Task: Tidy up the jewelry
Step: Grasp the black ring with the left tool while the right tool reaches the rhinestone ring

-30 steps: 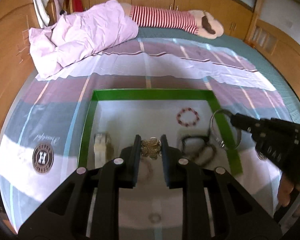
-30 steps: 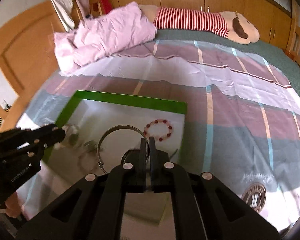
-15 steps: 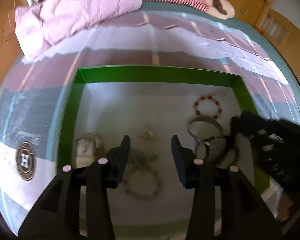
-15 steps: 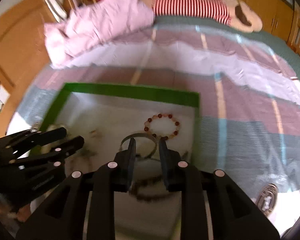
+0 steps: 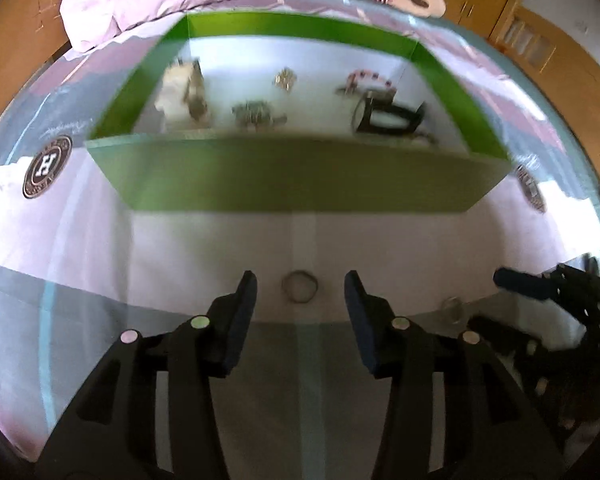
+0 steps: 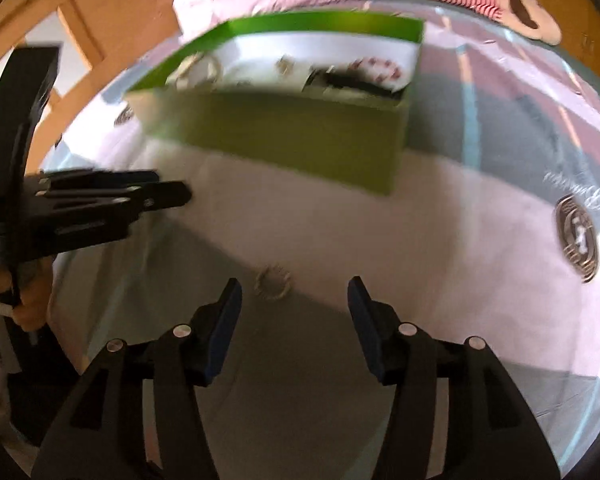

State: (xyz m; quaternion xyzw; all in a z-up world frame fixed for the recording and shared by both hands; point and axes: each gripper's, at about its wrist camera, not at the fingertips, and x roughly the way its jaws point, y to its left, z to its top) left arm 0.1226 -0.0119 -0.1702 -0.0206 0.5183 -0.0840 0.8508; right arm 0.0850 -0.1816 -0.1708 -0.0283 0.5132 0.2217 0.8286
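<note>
We hold both grippers low over the bedsheet (image 5: 172,248), on the near side of the green box (image 5: 300,176), and each one is spread wide with nothing between its pads. The left gripper (image 5: 300,296) frames a small ring (image 5: 299,287) lying flat on the sheet, just ahead of its fingertips. The right gripper (image 6: 294,300) looks at a second ring (image 6: 273,279), paler and with a bumpy edge, lying nearer its left finger than its right.

The rest of the jewelry already lies in the box: a watch (image 5: 182,90), a brooch (image 5: 286,79), a red bead bracelet (image 5: 366,79) and darker pieces we cannot make out through the blur.

To do this well, we judge each ring should be centred between the pads first; the right gripper needs a shift to its left. Then we come down until the fingertips touch the sheet on either side and close slowly, since a thin ring on soft cloth can slip or tip. We try not to pinch sheet with it.
</note>
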